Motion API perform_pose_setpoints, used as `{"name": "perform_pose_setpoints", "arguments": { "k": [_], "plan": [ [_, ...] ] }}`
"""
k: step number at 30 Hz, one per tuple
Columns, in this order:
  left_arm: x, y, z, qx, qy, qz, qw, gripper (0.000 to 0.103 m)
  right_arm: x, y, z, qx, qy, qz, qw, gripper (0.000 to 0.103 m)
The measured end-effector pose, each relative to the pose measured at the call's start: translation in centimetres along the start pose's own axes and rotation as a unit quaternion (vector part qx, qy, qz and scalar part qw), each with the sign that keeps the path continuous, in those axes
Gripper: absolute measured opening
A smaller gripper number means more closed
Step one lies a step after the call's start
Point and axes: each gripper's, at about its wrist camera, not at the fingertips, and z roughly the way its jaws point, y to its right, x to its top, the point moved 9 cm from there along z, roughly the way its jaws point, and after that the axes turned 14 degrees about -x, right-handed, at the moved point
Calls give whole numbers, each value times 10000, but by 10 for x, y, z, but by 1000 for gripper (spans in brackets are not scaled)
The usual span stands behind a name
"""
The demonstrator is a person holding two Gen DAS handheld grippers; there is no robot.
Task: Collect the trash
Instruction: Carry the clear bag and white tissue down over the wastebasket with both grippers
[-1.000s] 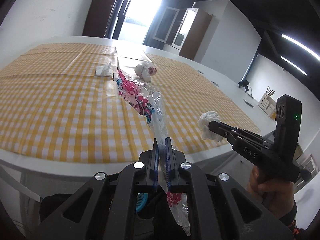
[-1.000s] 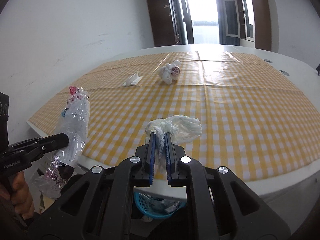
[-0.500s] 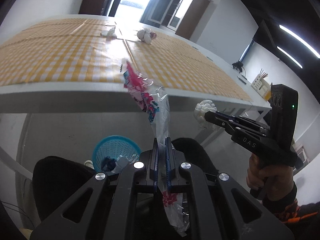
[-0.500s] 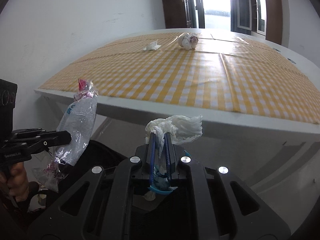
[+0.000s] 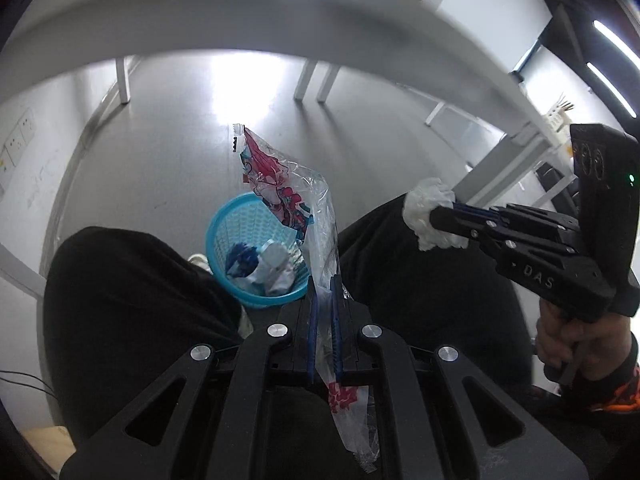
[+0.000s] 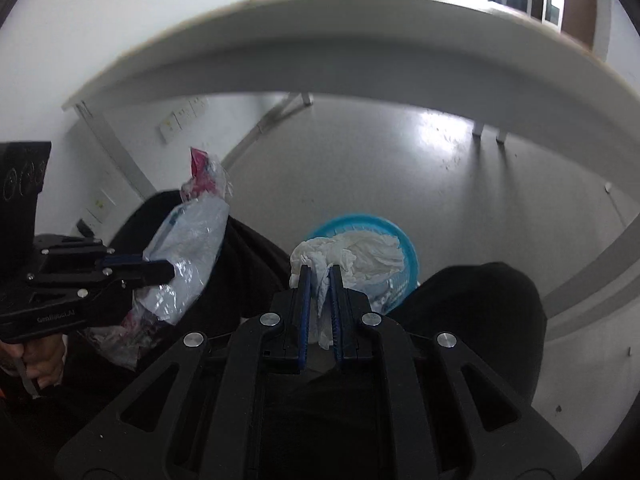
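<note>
My left gripper (image 5: 323, 280) is shut on a clear plastic wrapper (image 5: 294, 200) with pink and blue print, which stands up over a light blue basket (image 5: 224, 236) on the floor. The basket holds crumpled trash. My right gripper (image 6: 320, 270) is shut on a crumpled white tissue (image 6: 360, 254), just above the same blue basket (image 6: 410, 252). In the left wrist view the right gripper (image 5: 438, 216) with its tissue (image 5: 426, 210) hangs to the right of the basket. In the right wrist view the left gripper (image 6: 164, 268) with the wrapper (image 6: 192, 248) is at the left.
The white table edge (image 5: 280, 20) arches overhead, with its legs (image 5: 122, 80) on the grey floor behind. A person's black-clad knees (image 5: 120, 280) flank the basket on both sides. Wall sockets (image 6: 176, 120) sit on the left wall.
Both grippers have dropped from tabletop height to below the table edge and tilted down. The basket now lies right under them; the checked tablecloth has gone out of sight. Both grips unchanged.
</note>
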Motion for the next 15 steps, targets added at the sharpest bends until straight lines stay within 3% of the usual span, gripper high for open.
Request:
{"name": "perform_pose_setpoints", "arguments": {
  "k": [5, 15],
  "plan": [
    [8, -7, 21, -352, -182, -353, 9986, 5, -6, -5, 43, -179, -347, -228, 9990, 8],
    [15, -50, 78, 235, -622, -264, 9974, 5, -1, -8, 103, 15, -871, -173, 9960, 9]
  ]
}}
